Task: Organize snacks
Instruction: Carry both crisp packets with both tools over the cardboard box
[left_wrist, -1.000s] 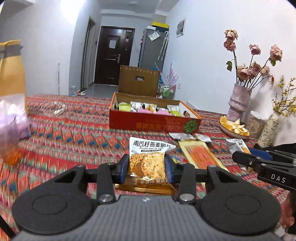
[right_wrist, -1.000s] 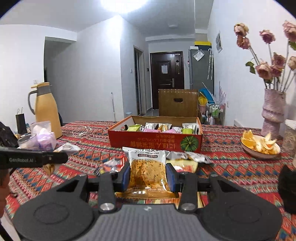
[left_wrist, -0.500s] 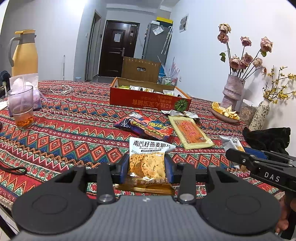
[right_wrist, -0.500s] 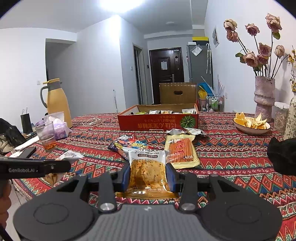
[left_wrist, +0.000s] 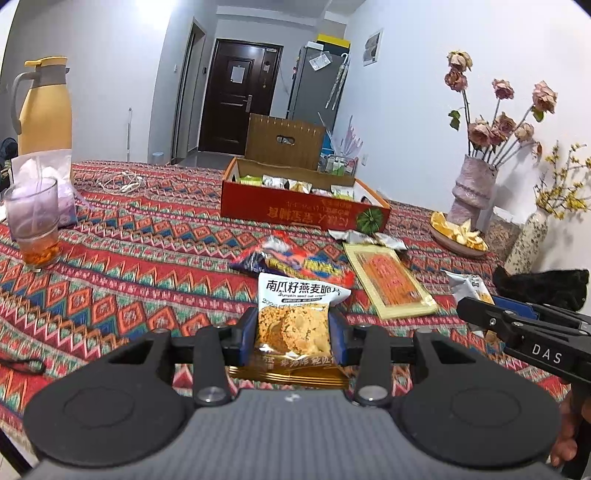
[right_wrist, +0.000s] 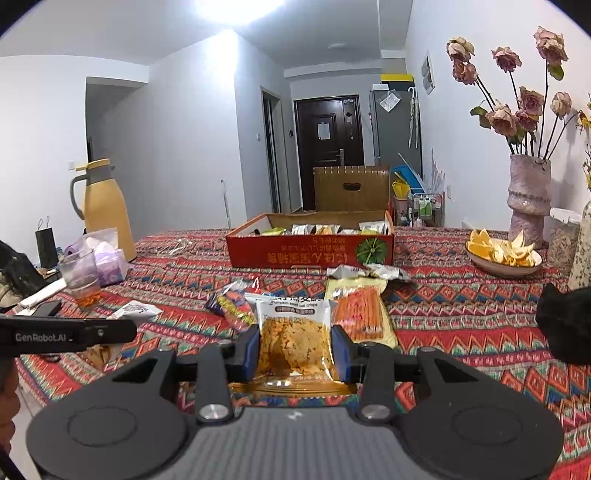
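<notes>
My left gripper (left_wrist: 292, 332) is shut on a pumpkin seed oat crisp packet (left_wrist: 295, 317), held above the near part of the table. My right gripper (right_wrist: 295, 349) is shut on a second oat crisp packet (right_wrist: 293, 332). A red cardboard snack box (left_wrist: 303, 214) stands open at mid table with several packets inside; it also shows in the right wrist view (right_wrist: 310, 251). A colourful snack bag (left_wrist: 295, 262) and a flat yellow packet of orange sticks (left_wrist: 391, 277) lie in front of the box. The right gripper shows at the right edge of the left wrist view (left_wrist: 524, 332).
A patterned cloth (left_wrist: 129, 258) covers the table. A glass (left_wrist: 35, 225), a tissue bag and a yellow jug (left_wrist: 46, 107) stand at the left. A bowl of orange peel (right_wrist: 502, 253), a vase of roses (right_wrist: 528, 199) and a black cloth (left_wrist: 543, 284) are at the right.
Both grippers have drawn back from the red box toward the near table edge, each still holding its packet. The box now looks smaller and more of the table shows.
</notes>
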